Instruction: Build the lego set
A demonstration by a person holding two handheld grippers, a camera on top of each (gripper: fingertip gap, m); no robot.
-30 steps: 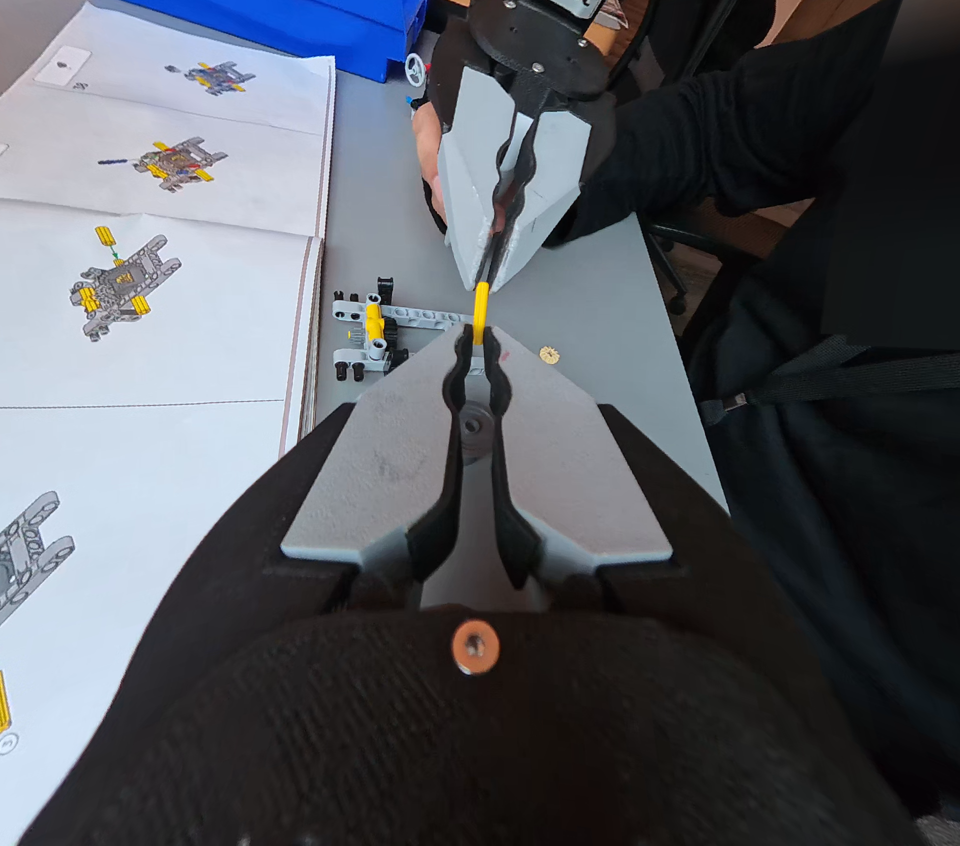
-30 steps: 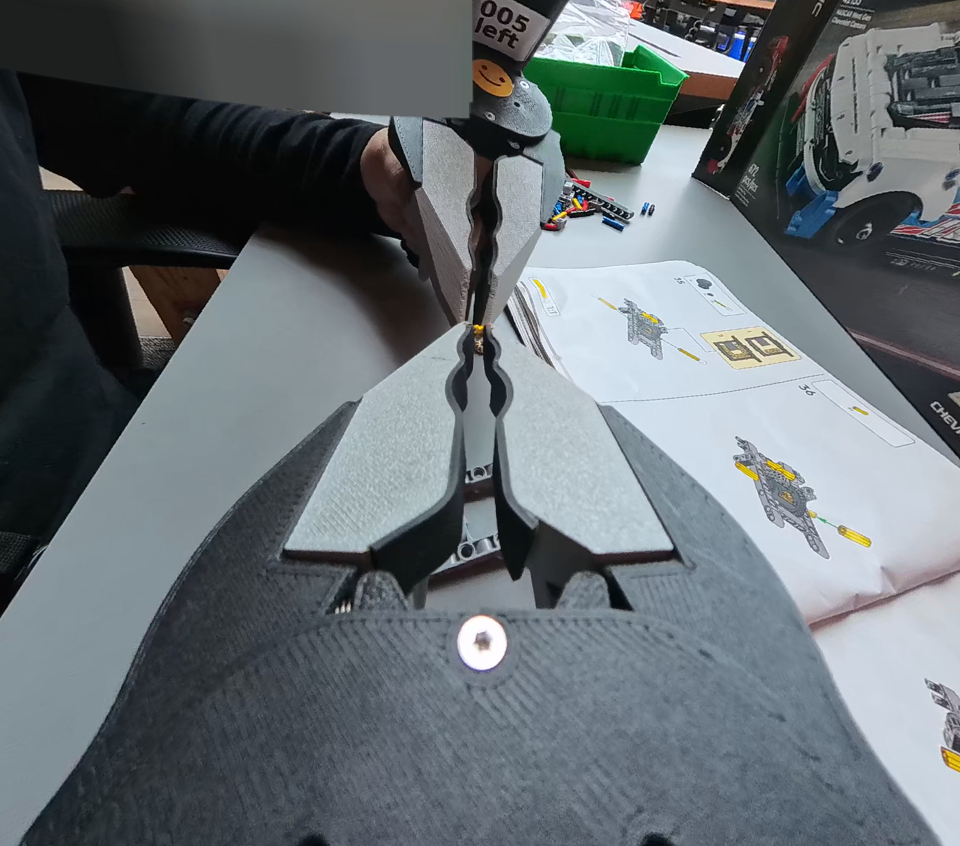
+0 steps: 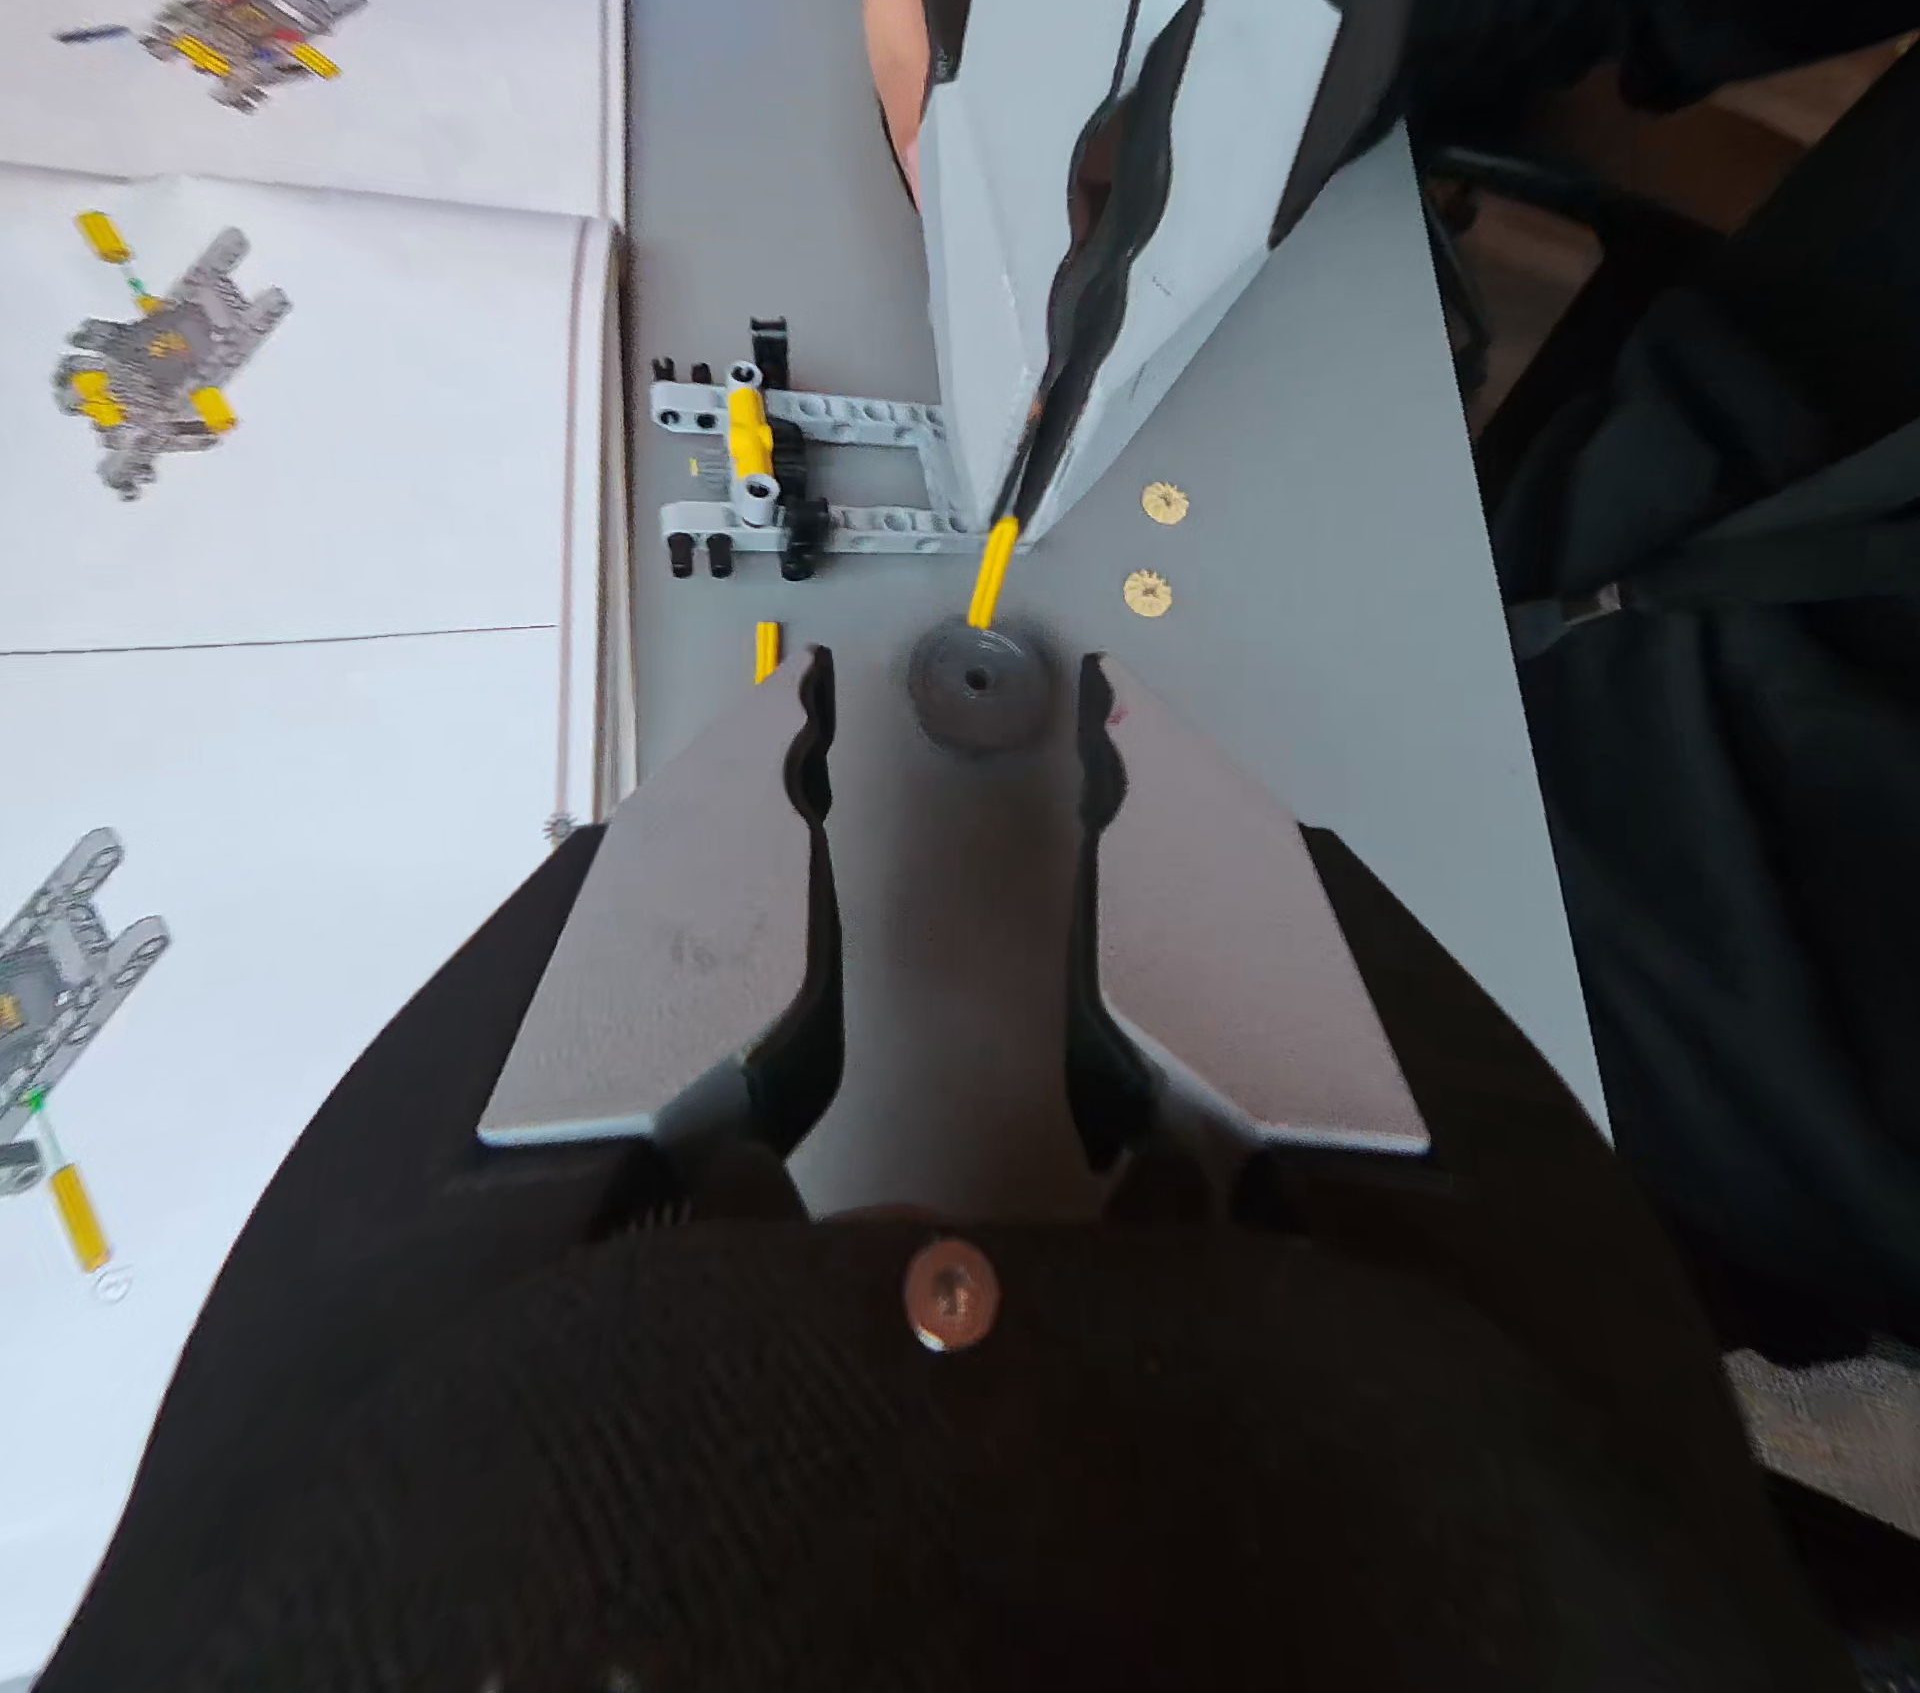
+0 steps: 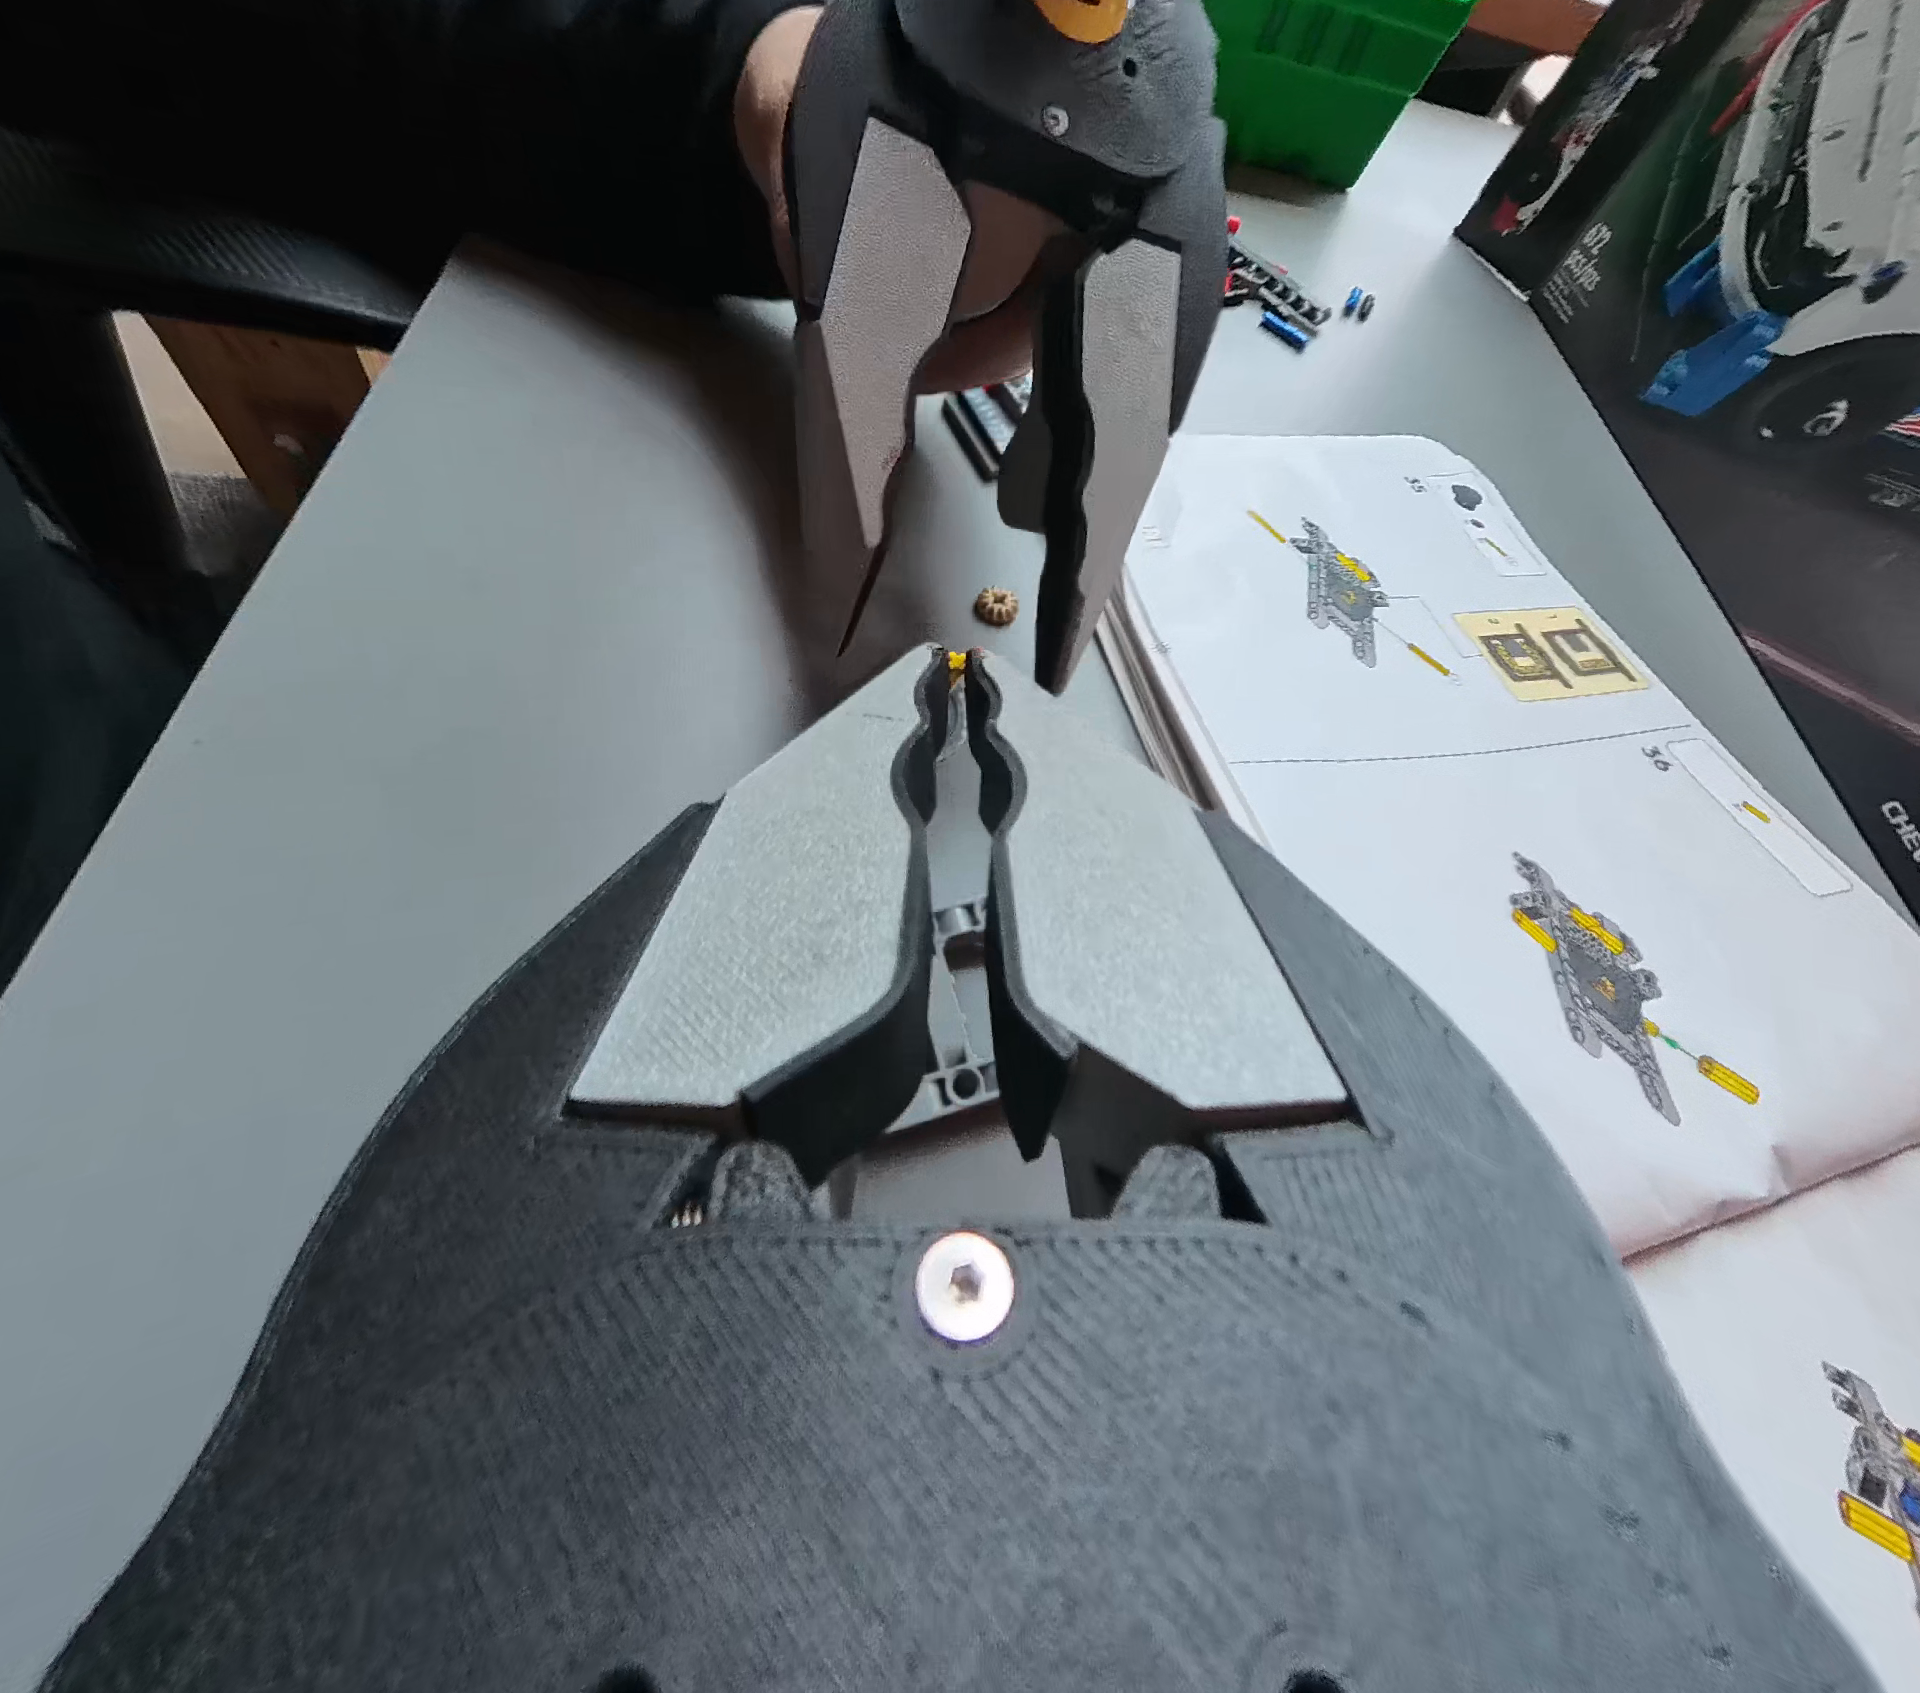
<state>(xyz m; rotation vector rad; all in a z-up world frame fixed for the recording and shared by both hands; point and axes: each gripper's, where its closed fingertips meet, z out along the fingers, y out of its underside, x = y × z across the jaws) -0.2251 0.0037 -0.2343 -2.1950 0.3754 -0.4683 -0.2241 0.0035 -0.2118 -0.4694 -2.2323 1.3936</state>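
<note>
Yellow plastic catches the eye first: a thin yellow axle rod (image 3: 992,571) is pinched in the nearly closed right gripper (image 3: 1023,490), and its free end sits right at the rim of a dark grey round disc piece (image 3: 977,682) on the grey tabletop (image 3: 1299,708). The left gripper (image 3: 951,687) stands wide, holding nothing, one finger either side of that disc without touching it. From the right wrist view the rod's yellow end just peeks out between the right gripper's tips (image 4: 954,659).

My read: the axle is being threaded into the disc's centre hole, and it isn't seated yet, since the rod end looks off the hole, toward the rim. The next move calls for lining the tip up with the hole, probably with the left gripper closing on the disc to steady it; a loose disc could skate away under the push.

Just beyond the disc lies the light grey beam frame with a yellow connector and black pins (image 3: 790,464), partly hidden behind the right gripper. Two small tan gears (image 3: 1148,592) rest beside the disc, toward the person's dark sleeve. A second yellow axle (image 3: 767,651) lies by the left fingertip. Farther from the disc, the open instruction booklet (image 3: 312,417) spreads over the table, with a green parts bin (image 4: 1340,33), scattered small pieces, and the set's box (image 4: 1766,209) beyond.
</note>
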